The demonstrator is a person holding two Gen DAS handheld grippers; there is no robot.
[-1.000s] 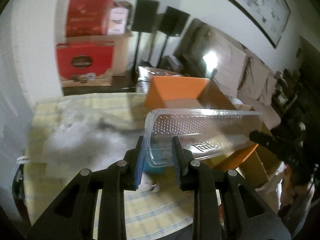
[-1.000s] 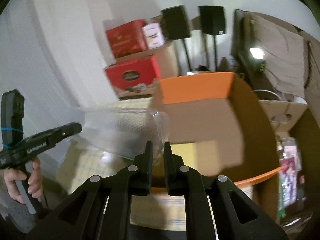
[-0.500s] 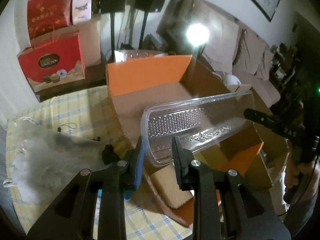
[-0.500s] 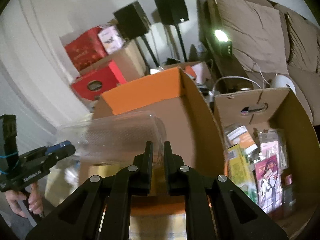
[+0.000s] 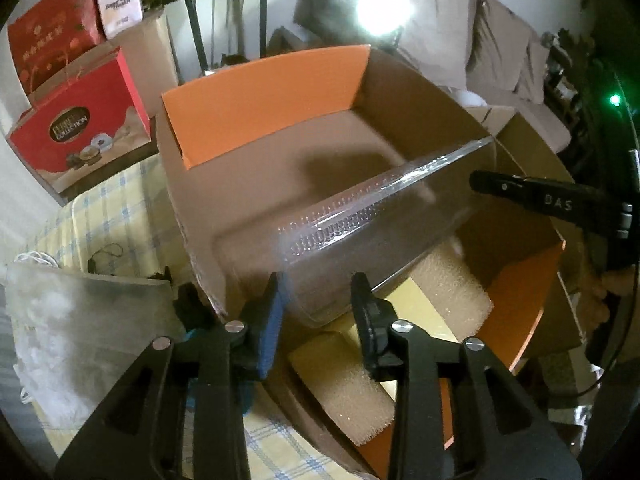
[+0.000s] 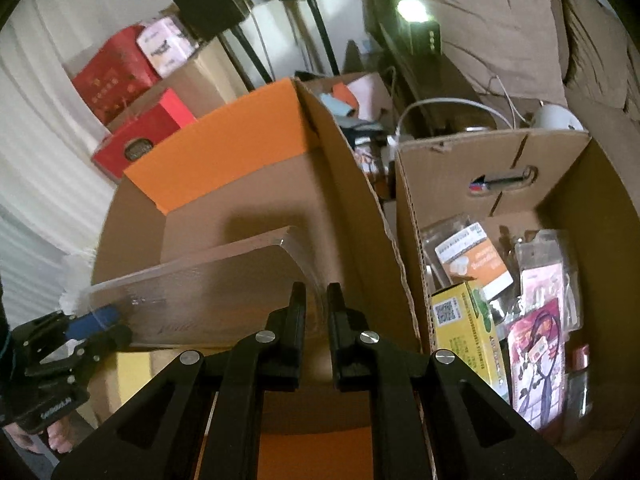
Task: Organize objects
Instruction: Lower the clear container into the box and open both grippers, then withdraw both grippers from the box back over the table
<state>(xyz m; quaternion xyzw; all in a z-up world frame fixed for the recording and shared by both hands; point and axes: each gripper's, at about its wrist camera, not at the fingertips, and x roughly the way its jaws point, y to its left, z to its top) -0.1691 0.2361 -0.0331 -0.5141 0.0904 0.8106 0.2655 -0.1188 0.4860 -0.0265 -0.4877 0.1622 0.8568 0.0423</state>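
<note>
Step in hand: lowering the long clear plastic tray (image 5: 372, 236) into the orange-flapped cardboard box (image 5: 280, 92), over foam blocks (image 5: 452, 280). Left hand-held gripper (image 5: 318, 296) jaws opening, tray end between them; right hand-held gripper (image 6: 316, 300) clenched on the other end. Next, prob.: right lets go, both withdraw.

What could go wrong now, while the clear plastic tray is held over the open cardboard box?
1. The left gripper is opening while the clear tray is between its jaws, so the tray may tilt and hang only from the right gripper.
2. It may land unevenly on the foam blocks in the cardboard box.
</note>
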